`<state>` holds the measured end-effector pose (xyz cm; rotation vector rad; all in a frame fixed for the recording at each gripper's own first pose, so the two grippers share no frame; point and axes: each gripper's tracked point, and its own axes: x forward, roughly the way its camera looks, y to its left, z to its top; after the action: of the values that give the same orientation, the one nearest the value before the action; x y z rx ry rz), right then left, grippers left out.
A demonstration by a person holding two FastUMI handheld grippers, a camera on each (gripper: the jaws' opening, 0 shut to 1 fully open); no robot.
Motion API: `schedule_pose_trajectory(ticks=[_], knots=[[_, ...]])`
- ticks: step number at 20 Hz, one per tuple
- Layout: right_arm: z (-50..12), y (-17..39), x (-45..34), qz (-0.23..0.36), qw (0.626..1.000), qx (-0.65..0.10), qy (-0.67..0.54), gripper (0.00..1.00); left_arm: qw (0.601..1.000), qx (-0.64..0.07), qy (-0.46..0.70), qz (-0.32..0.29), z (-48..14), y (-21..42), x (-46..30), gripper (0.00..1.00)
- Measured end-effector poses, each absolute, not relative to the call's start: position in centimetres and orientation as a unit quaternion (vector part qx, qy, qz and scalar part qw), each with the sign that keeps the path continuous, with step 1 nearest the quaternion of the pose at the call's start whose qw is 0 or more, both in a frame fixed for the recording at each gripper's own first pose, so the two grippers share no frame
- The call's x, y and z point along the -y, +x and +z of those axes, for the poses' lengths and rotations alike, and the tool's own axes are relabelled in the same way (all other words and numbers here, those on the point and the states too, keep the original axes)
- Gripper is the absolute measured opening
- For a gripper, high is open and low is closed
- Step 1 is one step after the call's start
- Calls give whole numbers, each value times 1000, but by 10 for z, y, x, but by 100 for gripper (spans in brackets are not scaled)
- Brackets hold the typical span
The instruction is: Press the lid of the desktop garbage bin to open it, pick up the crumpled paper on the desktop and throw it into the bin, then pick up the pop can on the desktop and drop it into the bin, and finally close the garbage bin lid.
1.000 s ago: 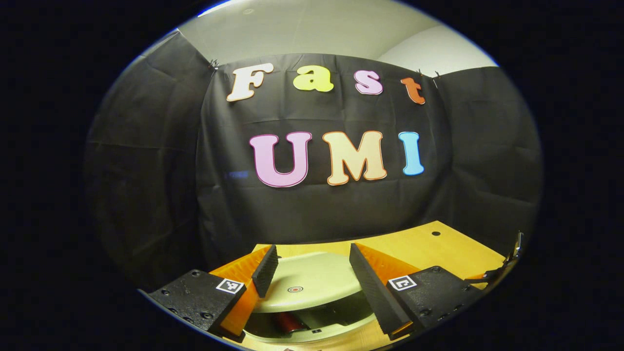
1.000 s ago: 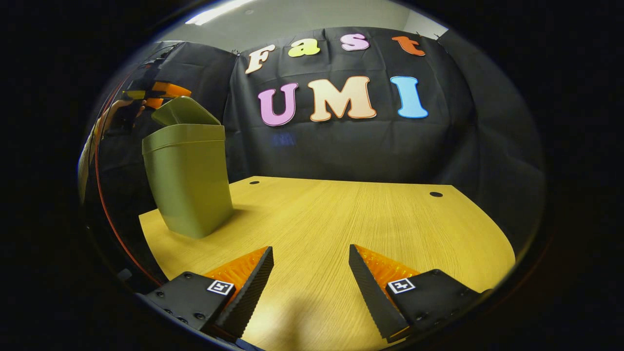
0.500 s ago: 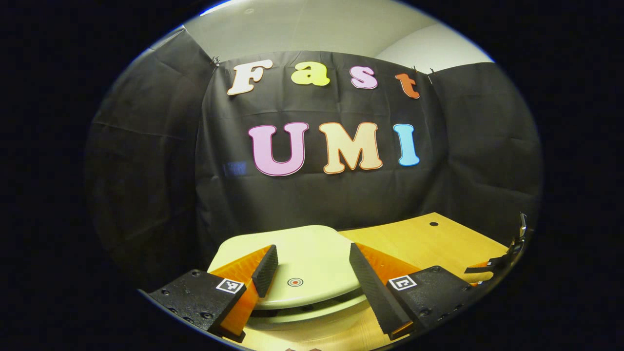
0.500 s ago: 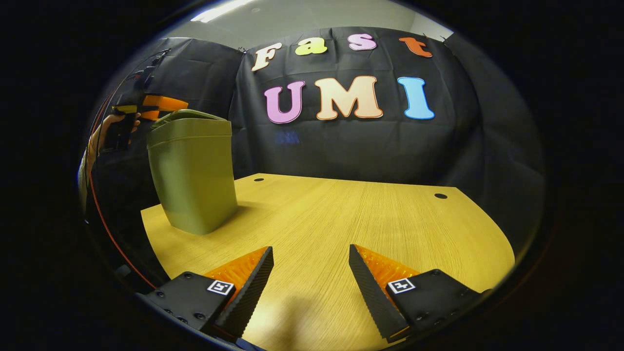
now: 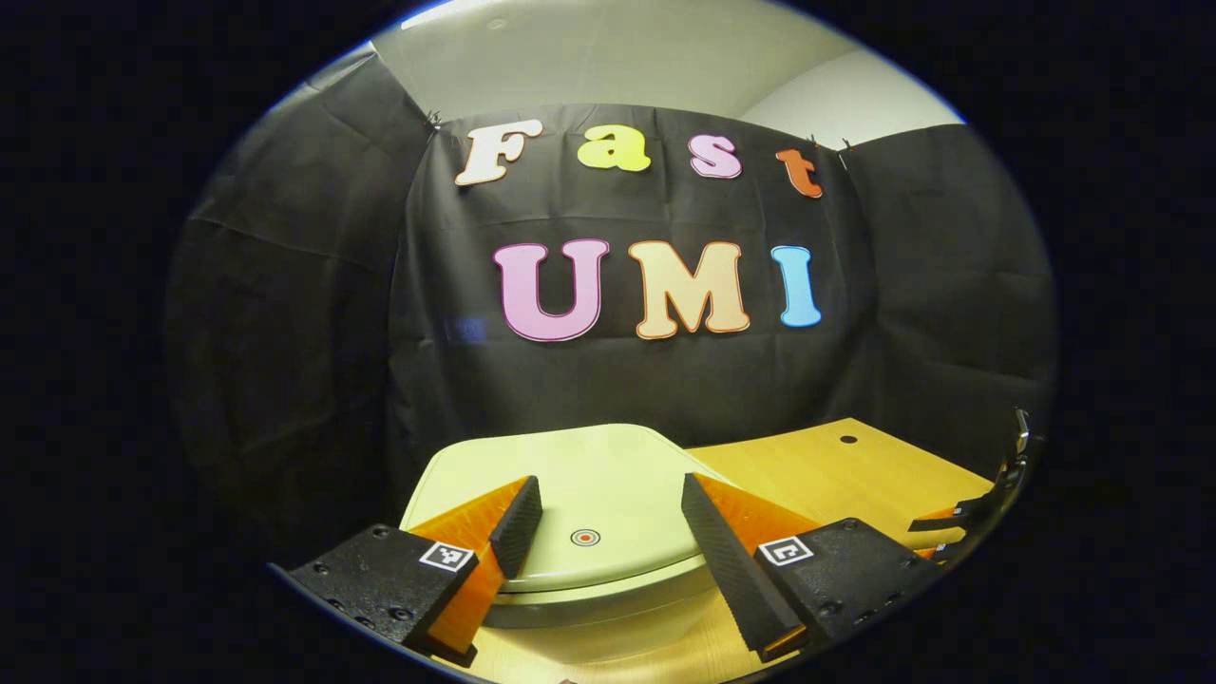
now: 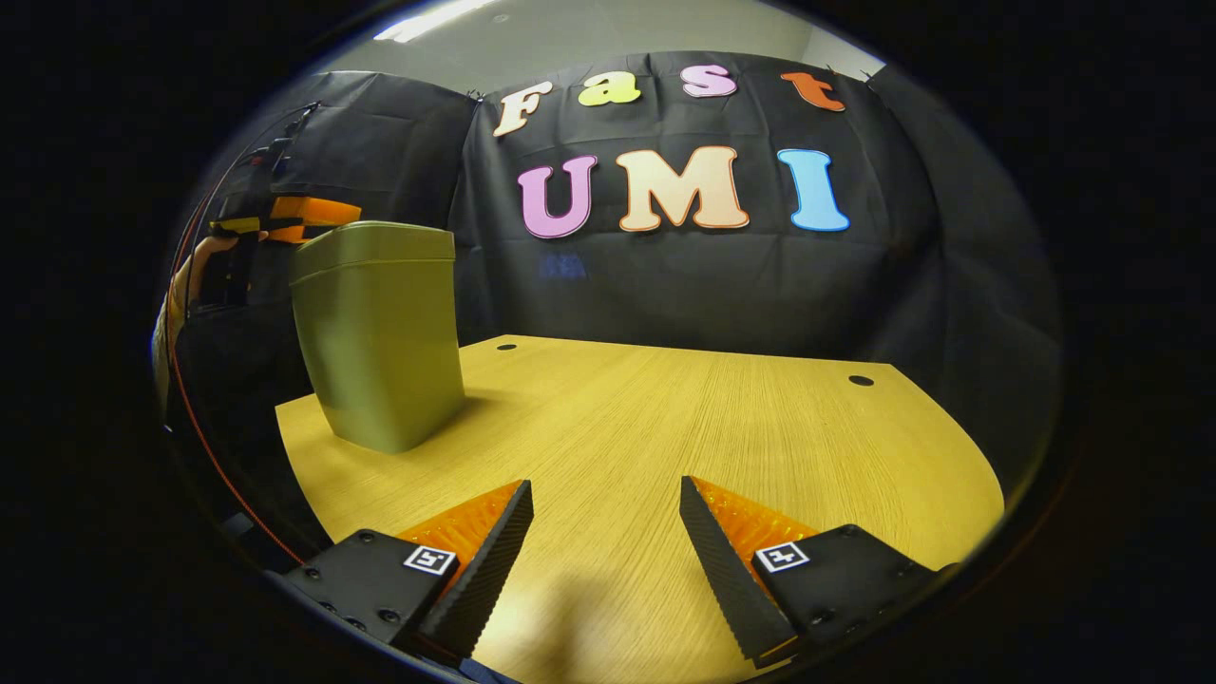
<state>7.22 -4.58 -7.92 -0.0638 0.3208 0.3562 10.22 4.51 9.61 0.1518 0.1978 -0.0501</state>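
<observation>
on the light yellow wood-grain desktop (image 6: 665,418), near its left rear part as the right gripper view shows it, stands the tall olive-green plastic garbage bin (image 6: 380,351). its pale green flat lid (image 5: 579,484) now lies level on the rim; a second ago it was tilted up with the inside showing, and half a second ago it was nearly down. so the closing looks done, and since neither paper nor can lies on the bare desk, i judge the task is at its end.

the left gripper (image 5: 603,532) hovers just over the lid, fingers spread wide and holding nothing; whether they touch the lid i cannot tell from this angle. the small red ring mark (image 5: 585,538) sits between them. the right gripper (image 6: 603,541) rests low over the desk, well apart from the bin, released and empty.
</observation>
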Motion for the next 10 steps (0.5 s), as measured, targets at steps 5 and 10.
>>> schedule_pose_trajectory(ticks=[5,10], knots=[[-83,71,47,178,970,-160,-34,98,993,-83,79,-24,94,100,-46,94],[-87,71,48,179,970,-162,-32,98,995,-63,78,-13,95,101,-47,94]])
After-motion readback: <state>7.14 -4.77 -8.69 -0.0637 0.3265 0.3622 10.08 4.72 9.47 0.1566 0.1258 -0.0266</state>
